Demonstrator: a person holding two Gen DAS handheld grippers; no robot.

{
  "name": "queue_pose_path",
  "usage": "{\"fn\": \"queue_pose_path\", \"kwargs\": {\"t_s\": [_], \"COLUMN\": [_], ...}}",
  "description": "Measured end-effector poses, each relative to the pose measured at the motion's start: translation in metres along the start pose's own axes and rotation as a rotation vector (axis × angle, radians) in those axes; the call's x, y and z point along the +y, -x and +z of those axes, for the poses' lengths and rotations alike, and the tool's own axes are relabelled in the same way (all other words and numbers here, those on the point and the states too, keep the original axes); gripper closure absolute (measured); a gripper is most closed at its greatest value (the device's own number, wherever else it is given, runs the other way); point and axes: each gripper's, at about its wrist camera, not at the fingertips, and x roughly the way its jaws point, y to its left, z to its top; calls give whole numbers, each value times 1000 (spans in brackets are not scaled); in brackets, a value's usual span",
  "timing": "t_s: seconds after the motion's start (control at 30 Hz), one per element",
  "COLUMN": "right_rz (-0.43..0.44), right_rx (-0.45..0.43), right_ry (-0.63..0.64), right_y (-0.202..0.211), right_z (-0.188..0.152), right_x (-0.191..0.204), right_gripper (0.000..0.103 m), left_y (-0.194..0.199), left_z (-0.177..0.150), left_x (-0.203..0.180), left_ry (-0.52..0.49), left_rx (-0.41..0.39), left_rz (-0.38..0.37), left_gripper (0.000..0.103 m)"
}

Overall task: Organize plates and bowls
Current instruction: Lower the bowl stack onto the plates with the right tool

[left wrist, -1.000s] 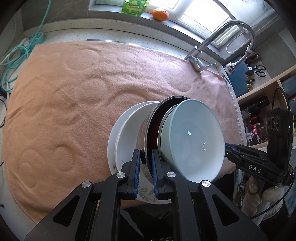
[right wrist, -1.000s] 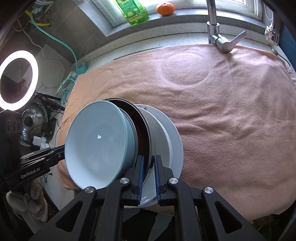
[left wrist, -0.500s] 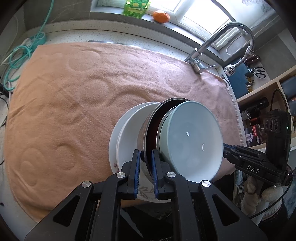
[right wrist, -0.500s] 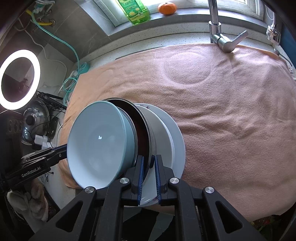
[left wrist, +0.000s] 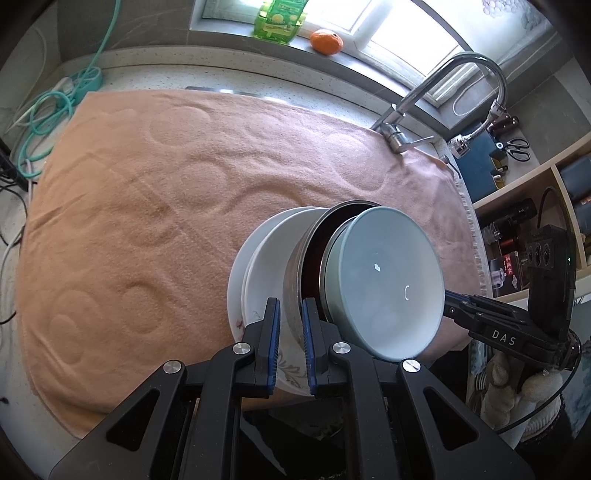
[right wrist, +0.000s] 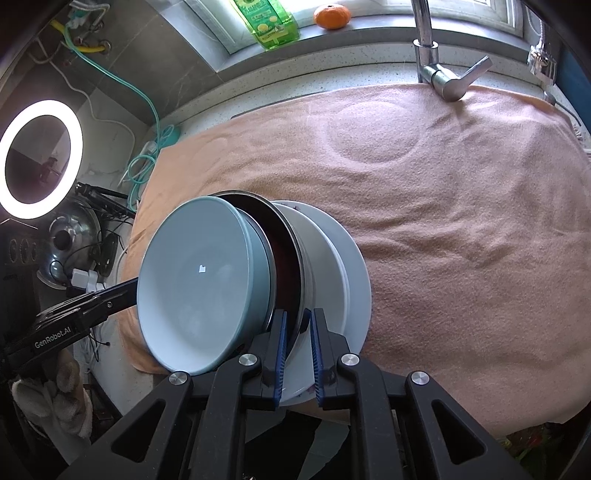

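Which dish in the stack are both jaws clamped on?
The steel bowl with the dark inside, second from the top: both sets of jaws pinch its rim. The pale blue bowl nests inside it; the white plates lie beneath.

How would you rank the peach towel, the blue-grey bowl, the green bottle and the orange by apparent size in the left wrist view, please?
1. Peach towel.
2. Blue-grey bowl, though it sits nearest the camera.
3. Green bottle, cut off by the frame edge.
4. Orange, slightly smaller than the bottle's visible part.
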Motion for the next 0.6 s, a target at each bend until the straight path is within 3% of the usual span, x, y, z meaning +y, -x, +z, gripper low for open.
{"fn": "queue_pose_path", "kwargs": {"t_s": [0.6], "right_rz": [14], "right_rx": [-56], "right_ry": [4], "right_y": [21], "right_z": [-10], "right_x": [-1], "right_gripper": [90], "left_y": [18], "left_z": [-20], "left_x": [4], "left_ry": [52], "left_rx": [-43], "left_rz": [9], "left_gripper": [93]}}
